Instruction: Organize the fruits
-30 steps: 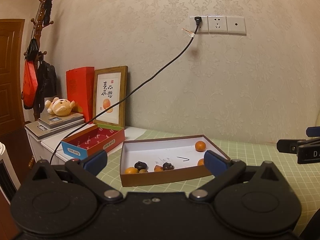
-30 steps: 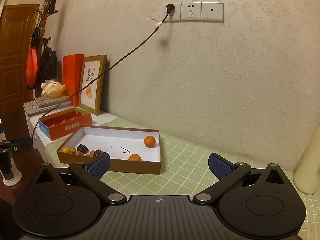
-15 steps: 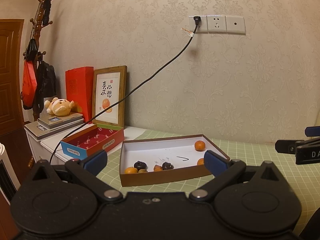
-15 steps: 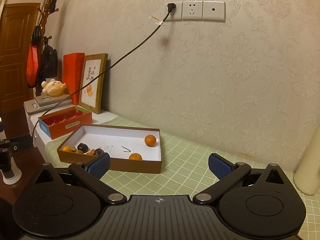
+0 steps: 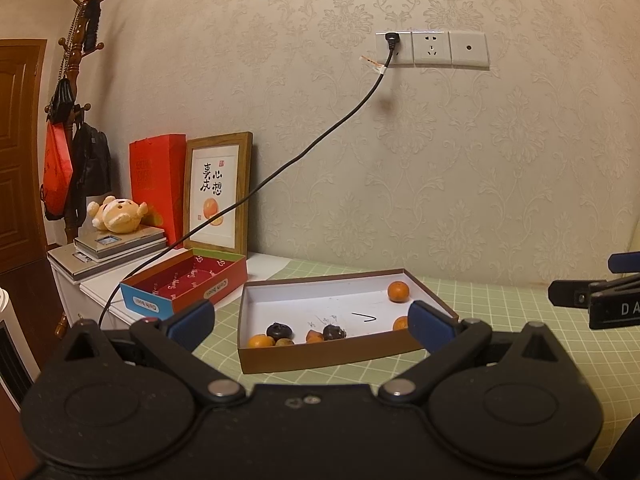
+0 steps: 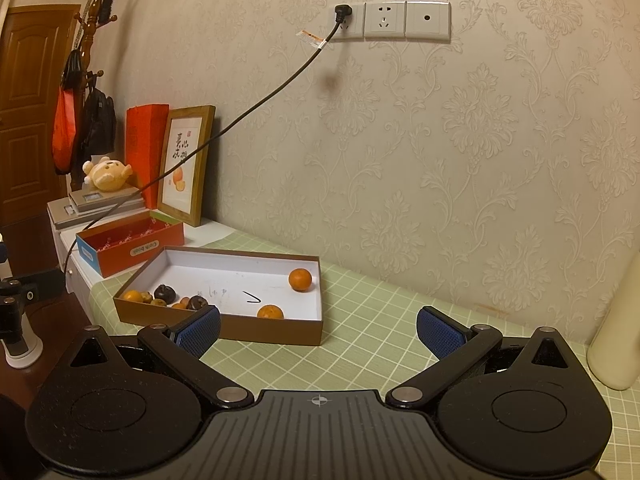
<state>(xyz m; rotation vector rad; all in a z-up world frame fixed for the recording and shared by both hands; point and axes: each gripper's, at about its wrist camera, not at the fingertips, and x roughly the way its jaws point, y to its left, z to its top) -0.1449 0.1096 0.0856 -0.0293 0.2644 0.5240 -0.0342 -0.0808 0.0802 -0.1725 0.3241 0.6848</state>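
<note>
A shallow brown box [image 5: 320, 354] with a white floor lies on the green checked mat; it also shows in the right wrist view [image 6: 224, 326]. Inside are two oranges at its right end [image 5: 398, 291] [image 6: 300, 279], and a cluster of small oranges and dark fruits [image 5: 279, 331] [image 6: 165, 293] at its left end. My left gripper [image 5: 310, 318] is open and empty, held short of the box. My right gripper [image 6: 318, 330] is open and empty, to the right of the box and above the mat. The right gripper's side shows in the left wrist view [image 5: 600, 300].
An open red and blue box [image 5: 184, 286] stands left of the brown box. Behind it are a framed picture [image 5: 216, 192], a red bag [image 5: 158, 184] and a plush bear on books [image 5: 116, 216]. A black cable [image 5: 280, 168] hangs from the wall socket. A cream container [image 6: 616, 332] stands at the right.
Both views have shifted very slightly; the right gripper has edged a little toward the box. Nothing was taken hold of or let go.
</note>
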